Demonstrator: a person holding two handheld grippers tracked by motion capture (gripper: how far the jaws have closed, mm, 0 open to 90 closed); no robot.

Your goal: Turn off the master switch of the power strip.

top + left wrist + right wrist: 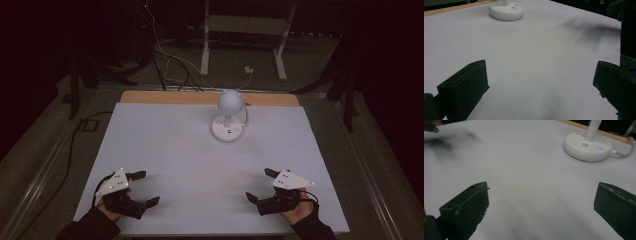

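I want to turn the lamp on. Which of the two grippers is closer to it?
The right gripper looks a little closer. The white desk lamp stands right of the table's middle, so the left gripper, at the near left corner, sits farther away. Both are open and empty.

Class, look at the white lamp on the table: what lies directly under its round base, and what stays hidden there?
The lamp stands on the white table top, its base flat on it. A cable leaves the base's side. The base's underside is covered.
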